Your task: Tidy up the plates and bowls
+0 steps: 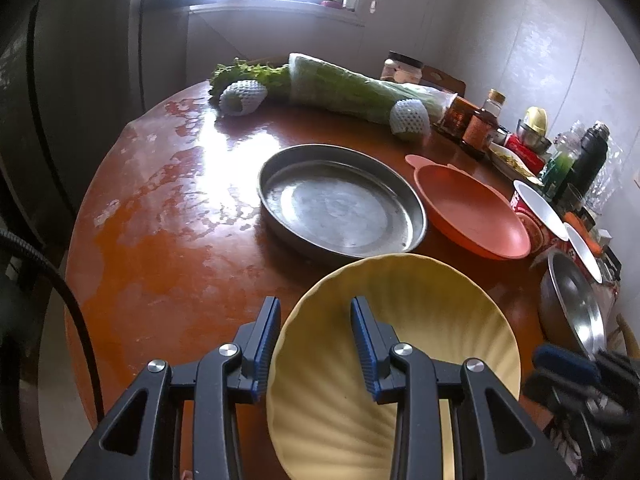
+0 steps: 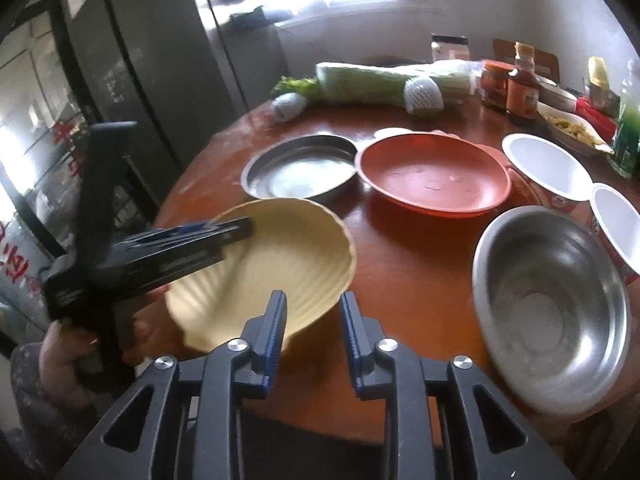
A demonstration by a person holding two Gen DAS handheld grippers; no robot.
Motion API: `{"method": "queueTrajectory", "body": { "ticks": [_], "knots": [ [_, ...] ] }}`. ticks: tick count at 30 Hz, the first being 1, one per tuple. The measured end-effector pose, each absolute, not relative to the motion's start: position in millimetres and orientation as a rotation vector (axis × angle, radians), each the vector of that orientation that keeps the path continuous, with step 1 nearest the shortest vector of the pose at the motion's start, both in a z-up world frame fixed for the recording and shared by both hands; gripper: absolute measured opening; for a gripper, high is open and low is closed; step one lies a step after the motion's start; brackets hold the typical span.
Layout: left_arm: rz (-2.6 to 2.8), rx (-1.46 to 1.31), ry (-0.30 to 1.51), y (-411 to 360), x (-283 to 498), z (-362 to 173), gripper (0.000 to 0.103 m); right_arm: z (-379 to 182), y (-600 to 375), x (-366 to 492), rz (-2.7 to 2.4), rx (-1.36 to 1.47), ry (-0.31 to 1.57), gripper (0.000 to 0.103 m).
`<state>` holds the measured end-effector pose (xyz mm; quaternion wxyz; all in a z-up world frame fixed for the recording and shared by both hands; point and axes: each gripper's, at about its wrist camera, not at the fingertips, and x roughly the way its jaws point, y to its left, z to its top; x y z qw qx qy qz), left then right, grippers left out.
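Observation:
A yellow ribbed bowl (image 1: 420,320) (image 2: 280,256) sits at the near edge of the round wooden table (image 1: 168,240). My left gripper (image 1: 314,312) straddles its near-left rim, one finger outside and one inside, jaws apart with room around the thin wall. In the right wrist view the left gripper (image 2: 236,226) reaches in from the left, blurred. My right gripper (image 2: 314,308) stands open just off the bowl's near-right rim, only table between its fingers; it shows blurred at lower right (image 1: 568,364). Behind lie a steel pan (image 1: 340,204) and an orange plate (image 1: 472,212).
A steel bowl (image 2: 552,304) sits at the right, with two white bowls (image 2: 548,168) behind it. Cabbage (image 1: 348,88), netted fruit, jars and bottles (image 1: 480,120) crowd the back and right edge. A person's hand (image 2: 72,340) holds the left gripper. A dark fridge stands left.

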<state>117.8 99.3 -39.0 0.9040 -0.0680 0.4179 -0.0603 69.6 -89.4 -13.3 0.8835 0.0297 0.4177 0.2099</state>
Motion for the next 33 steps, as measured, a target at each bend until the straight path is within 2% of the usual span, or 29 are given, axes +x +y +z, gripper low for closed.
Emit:
{"method": "queueTrajectory", "body": {
  "ticks": [8,21,33],
  "knots": [
    [-0.123,-0.131,0.864,97,120,-39,0.036,-24,-92,95,0.422,0.061,0.876,0.029],
    [-0.118,-0.127,0.857,96,122,-39,0.038,-25,-91,86,0.453,0.062,0.890,0.031],
    [-0.074,-0.136,0.816,106,109,-16,0.045,-5,-111,83,0.411,0.121,0.850,0.031]
  ]
}}
